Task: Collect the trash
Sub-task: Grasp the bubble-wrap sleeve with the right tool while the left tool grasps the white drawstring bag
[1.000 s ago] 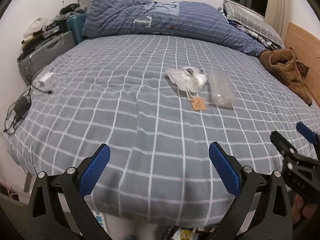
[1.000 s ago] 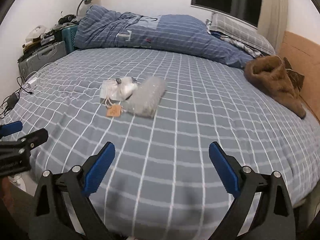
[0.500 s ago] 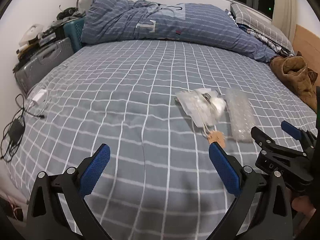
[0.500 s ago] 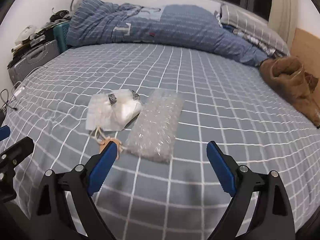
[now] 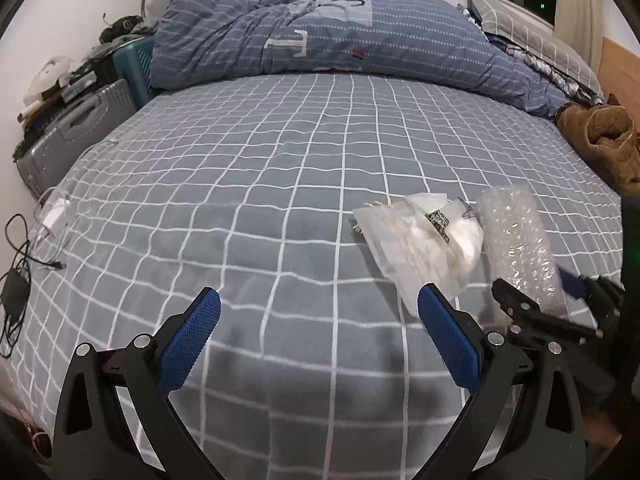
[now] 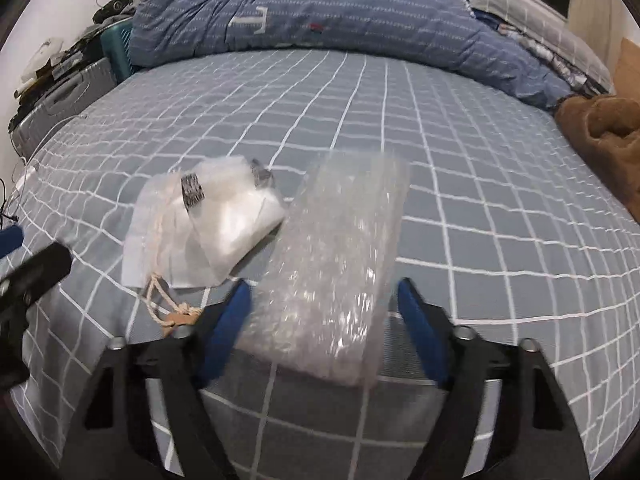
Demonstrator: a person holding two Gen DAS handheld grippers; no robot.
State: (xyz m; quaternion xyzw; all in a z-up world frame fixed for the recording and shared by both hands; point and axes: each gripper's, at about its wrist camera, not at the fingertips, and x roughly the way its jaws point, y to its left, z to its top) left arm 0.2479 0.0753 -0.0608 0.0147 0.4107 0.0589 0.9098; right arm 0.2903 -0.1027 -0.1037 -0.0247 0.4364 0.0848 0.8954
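A clear bubble-wrap sheet lies on the grey checked bed; it also shows in the left wrist view. Beside it on the left lie crumpled white plastic bags with a string and a brown paper tag; the bags show in the left wrist view. My right gripper is open, its jaws on either side of the bubble wrap's near end. My left gripper is open and empty over bare bed, left of the bags. The right gripper shows in the left wrist view.
A rolled blue duvet and pillows lie at the bed's far side. A brown garment lies at the right edge. A grey suitcase, a charger and cables are at the left.
Both grippers moved forward over the bed toward the trash. The right gripper's jaws came around the near end of the bubble wrap and narrowed a little.
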